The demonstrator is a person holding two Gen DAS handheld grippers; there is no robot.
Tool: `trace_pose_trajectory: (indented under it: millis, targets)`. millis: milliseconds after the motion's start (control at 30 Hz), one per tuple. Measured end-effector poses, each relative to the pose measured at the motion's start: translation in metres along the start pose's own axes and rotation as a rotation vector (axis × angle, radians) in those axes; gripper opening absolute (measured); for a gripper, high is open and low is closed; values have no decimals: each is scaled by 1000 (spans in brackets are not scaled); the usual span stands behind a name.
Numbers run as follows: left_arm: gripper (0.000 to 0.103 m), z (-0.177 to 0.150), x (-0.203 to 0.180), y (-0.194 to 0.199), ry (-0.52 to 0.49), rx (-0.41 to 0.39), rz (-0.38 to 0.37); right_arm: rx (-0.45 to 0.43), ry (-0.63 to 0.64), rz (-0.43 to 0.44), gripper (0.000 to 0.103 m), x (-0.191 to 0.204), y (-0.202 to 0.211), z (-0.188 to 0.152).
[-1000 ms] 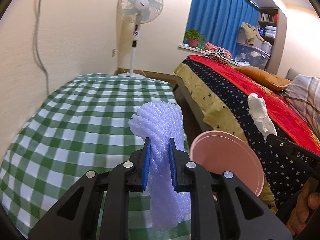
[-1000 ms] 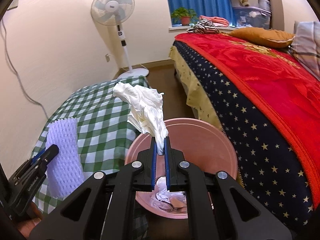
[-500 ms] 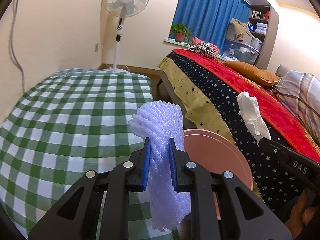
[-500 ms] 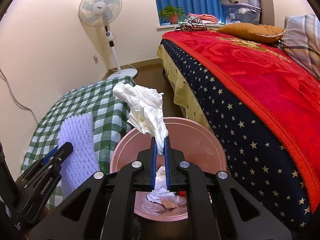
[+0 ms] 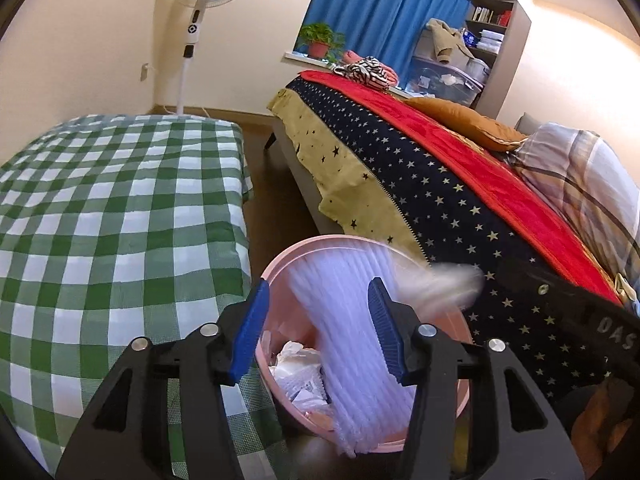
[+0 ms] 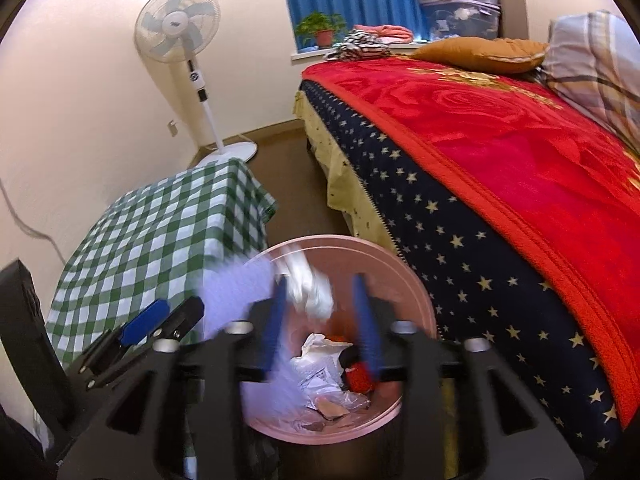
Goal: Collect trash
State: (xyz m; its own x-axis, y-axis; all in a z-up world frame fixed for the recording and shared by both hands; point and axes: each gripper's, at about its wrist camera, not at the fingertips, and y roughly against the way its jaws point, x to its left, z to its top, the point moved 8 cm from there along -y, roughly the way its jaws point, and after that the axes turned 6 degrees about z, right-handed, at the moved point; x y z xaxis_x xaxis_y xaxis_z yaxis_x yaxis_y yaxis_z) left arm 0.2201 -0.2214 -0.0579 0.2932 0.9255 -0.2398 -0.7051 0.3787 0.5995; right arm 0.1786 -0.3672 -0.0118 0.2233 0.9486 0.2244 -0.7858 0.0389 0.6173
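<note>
Half a second ago each gripper was clamped on its piece of trash; now both have let go, and the pieces are blurred streaks over the bin (image 5: pixel 280 264). The foam (image 5: pixel 352 332) hangs between the spread fingers of the left gripper (image 5: pixel 318 328), touching neither pad, its lower end inside the pink rim. The tissue (image 6: pixel 310 284) sits loose between the parted fingers of the right gripper (image 6: pixel 322 322), above the paper scraps (image 6: pixel 320 364) in the bin. The bin stands on the floor between the checked cloth (image 5: pixel 112 208) and the bed (image 6: pixel 500 184). A fan (image 6: pixel 178 36) stands by the wall.
</note>
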Motion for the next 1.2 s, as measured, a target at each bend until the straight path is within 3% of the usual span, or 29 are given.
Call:
trace_pose_trajectory:
  millis: [233, 367, 467, 567, 633, 800, 1000, 1067, 1200]
  targets:
    - [50, 1, 16, 15, 9, -17, 31, -15, -2, -2, 51, 0, 3, 1]
    - [51, 2, 27, 42, -13, -52, 65, -40, 54, 10, 77, 15, 12, 1]
    - [55, -2, 39, 67, -39, -82, 117, -80, 142, 25, 88, 37, 27, -2]
    - [73, -6, 60, 103, -38, -123, 180, -115, 201, 57, 97, 60, 46, -10]
    - [85, -4, 76, 124, -47, -144, 236, -120, 205, 76, 98, 68, 55, -19]
    - [95, -1, 106, 177, -63, -162, 353, -107, 213, 117, 98, 91, 72, -52]
    - [95, -36, 124, 228, -43, -197, 443, -93, 244, 103, 98, 109, 83, -86]
    - [95, -53, 131, 230, -22, -182, 477, -82, 268, 101, 98, 117, 82, -96]
    - [95, -67, 150, 219, 82, -140, 472, -82, 299, 87, 98, 124, 81, -106]
